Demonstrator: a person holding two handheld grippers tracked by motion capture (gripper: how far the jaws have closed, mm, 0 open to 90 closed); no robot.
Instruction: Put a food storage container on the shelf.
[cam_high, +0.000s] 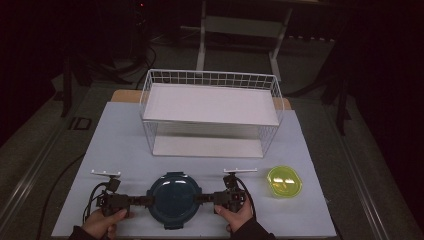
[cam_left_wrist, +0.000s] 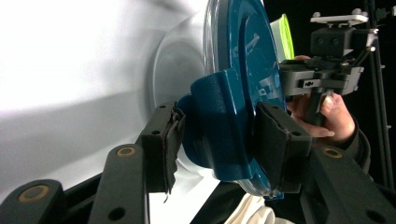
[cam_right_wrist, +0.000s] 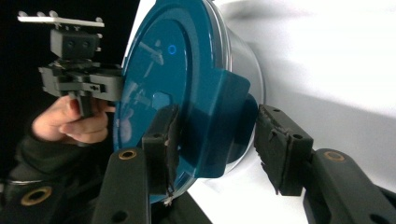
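Down at the near edge of the bench, a round container with a dark blue lid sits between the two tools. The left tool comes at it from nine o'clock, the right tool from three o'clock, each held in a hand.

From the left gripper view, the jaws straddle a blue latch tab on the lid's rim; the right pad presses on the tab, while the left pad stands just beside it with a thin gap, so whether it is clenched cannot be told. From the right gripper view, the jaws straddle the opposite latch tab; the left pad lies against the lid, the right pad stands clearly apart from it, so this tool is released.

A yellow-green lidded tub rests on the bench at about two o'clock from the container, well apart. A white wire basket shelf stands at twelve o'clock, towards the far edge.
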